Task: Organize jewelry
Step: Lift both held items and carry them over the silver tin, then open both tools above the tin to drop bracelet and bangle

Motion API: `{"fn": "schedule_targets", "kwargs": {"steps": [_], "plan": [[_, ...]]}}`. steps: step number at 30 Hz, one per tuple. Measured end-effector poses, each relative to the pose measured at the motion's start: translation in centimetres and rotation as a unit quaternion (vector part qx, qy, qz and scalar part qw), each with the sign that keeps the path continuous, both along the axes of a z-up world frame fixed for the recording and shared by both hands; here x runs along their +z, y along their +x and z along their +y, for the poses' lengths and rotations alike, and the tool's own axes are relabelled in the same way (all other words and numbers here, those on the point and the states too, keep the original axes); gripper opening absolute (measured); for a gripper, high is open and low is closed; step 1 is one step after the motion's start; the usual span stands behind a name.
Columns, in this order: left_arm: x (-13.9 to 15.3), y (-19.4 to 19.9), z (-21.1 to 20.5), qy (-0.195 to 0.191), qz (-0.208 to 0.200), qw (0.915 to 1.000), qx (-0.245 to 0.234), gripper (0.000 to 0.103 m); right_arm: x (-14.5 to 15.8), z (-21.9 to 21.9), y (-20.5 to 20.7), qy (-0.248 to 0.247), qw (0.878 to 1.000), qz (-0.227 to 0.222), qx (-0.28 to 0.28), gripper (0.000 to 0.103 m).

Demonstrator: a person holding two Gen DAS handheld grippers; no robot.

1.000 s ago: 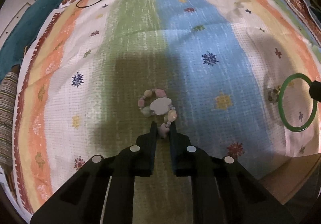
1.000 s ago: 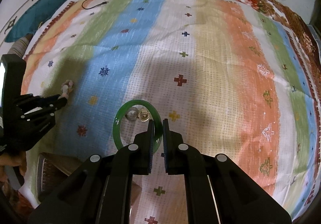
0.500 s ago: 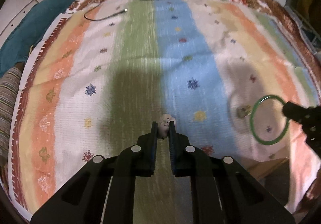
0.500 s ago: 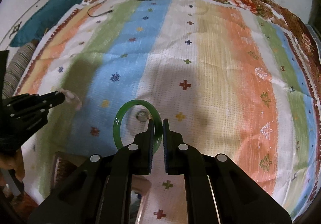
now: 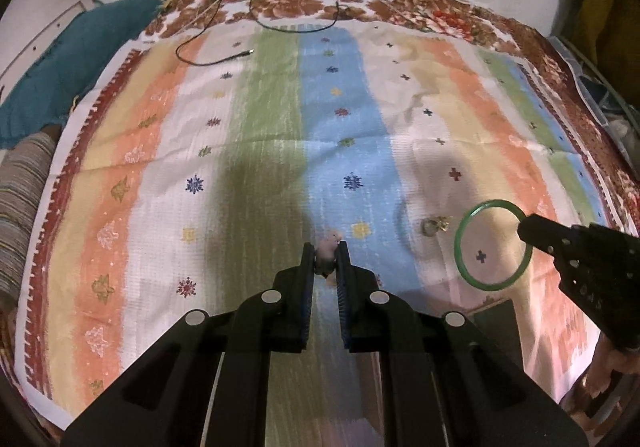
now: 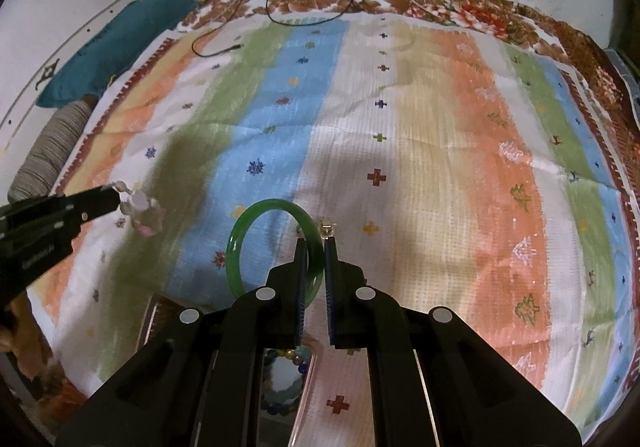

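My left gripper [image 5: 325, 251] is shut on a pale pink bead bracelet [image 5: 326, 247] and holds it above the striped cloth; in the right wrist view the bracelet [image 6: 142, 213] hangs from the left gripper's tip [image 6: 114, 199]. My right gripper [image 6: 316, 251] is shut on a green bangle [image 6: 256, 231], lifted off the cloth; the bangle [image 5: 494, 245] also shows in the left wrist view, held by the right gripper [image 5: 524, 229]. A small ring with a clear stone [image 5: 434, 225] lies on the cloth; it also shows in the right wrist view [image 6: 326, 229].
A striped cloth [image 6: 420, 119] covers the bed. A black cable [image 5: 216, 55] lies at its far edge. A teal cushion [image 6: 116, 43] lies at the far left. A box with dark bead bracelets [image 6: 286, 379] shows below my right gripper.
Both grippers have risen from the cloth. The left has lifted the pink bead bracelet; the right has lifted the green bangle off from around the ring.
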State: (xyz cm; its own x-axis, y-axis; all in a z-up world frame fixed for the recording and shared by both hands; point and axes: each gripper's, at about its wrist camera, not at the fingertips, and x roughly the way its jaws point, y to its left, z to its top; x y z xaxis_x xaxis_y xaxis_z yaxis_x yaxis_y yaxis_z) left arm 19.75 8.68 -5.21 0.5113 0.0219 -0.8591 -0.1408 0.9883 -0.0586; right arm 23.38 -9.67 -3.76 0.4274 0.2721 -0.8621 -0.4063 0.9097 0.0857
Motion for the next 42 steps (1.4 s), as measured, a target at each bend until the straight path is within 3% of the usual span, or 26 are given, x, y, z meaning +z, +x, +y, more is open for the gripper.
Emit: {"fn": "schedule_targets", "kwargs": {"steps": [23,42], "plan": [[4.8,-5.3,-4.3,-0.005,-0.059,0.9973,-0.042,0.01,3.6,-0.2,-6.0,0.011,0.998,-0.052,0.035,0.009],[6.7,-9.9,-6.6,-0.016,-0.1,0.9929,-0.062,0.01,3.8,-1.9,-9.8,0.028,0.997,-0.052,0.047,0.009]]}}
